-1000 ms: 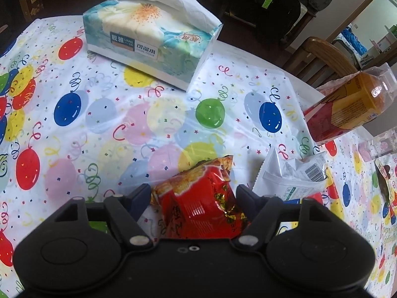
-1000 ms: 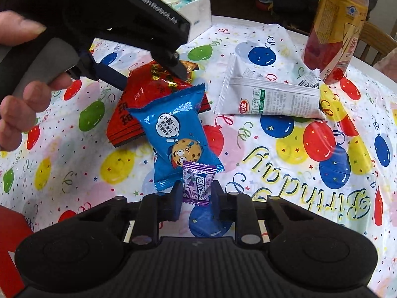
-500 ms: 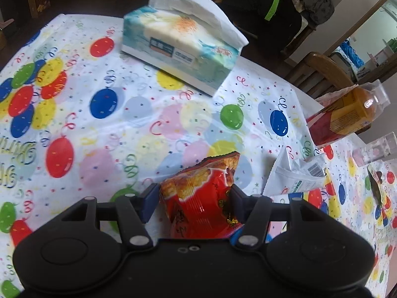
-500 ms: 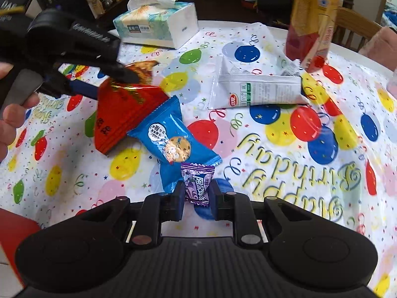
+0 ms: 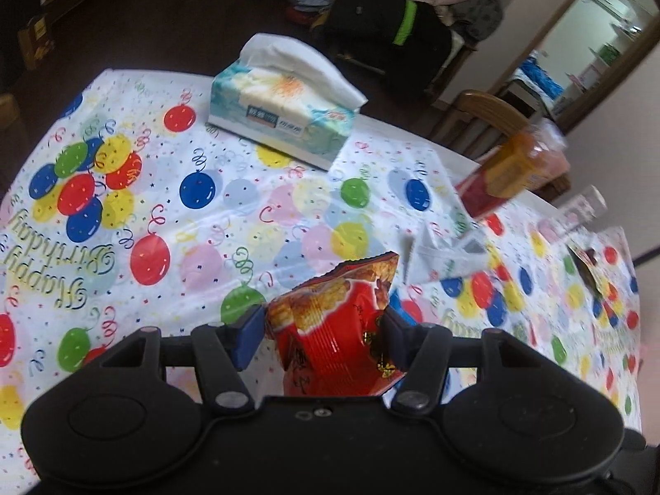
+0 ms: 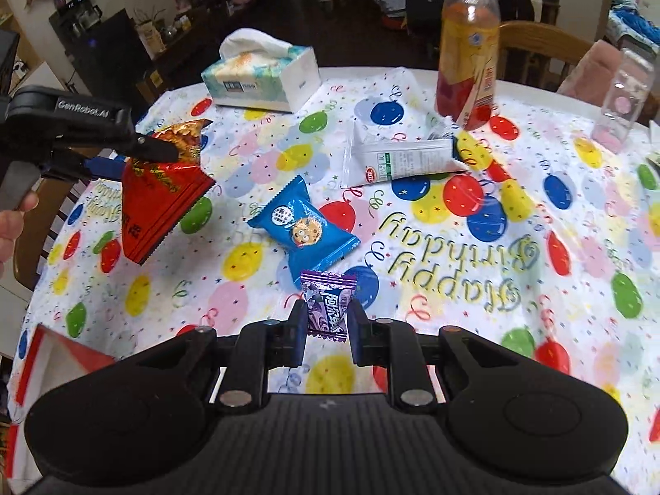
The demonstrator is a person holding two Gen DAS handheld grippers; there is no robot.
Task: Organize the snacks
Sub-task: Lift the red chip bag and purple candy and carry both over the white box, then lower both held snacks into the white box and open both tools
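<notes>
My left gripper point(image 5: 321, 336) is shut on a red snack bag point(image 5: 338, 330) and holds it up in the air above the table. The right wrist view shows that same left gripper point(image 6: 136, 154) at the far left, with the red snack bag point(image 6: 159, 202) hanging from it. My right gripper point(image 6: 328, 324) is shut on a small purple candy point(image 6: 328, 303), lifted off the cloth. A blue cookie packet point(image 6: 303, 227) lies on the table just beyond the candy. Farther back lies a white packet point(image 6: 396, 161).
A tissue box point(image 6: 260, 76) stands at the table's far side, an orange drink bottle point(image 6: 468, 51) at the back right, a clear cup point(image 6: 625, 99) further right. A red-edged box point(image 6: 45, 354) sits at the near left edge. A wooden chair point(image 5: 491, 113) stands behind the table.
Both grippers have risen and pulled back with their loads. The red bag has swung left, off the blue cookie packet, which now lies uncovered.
</notes>
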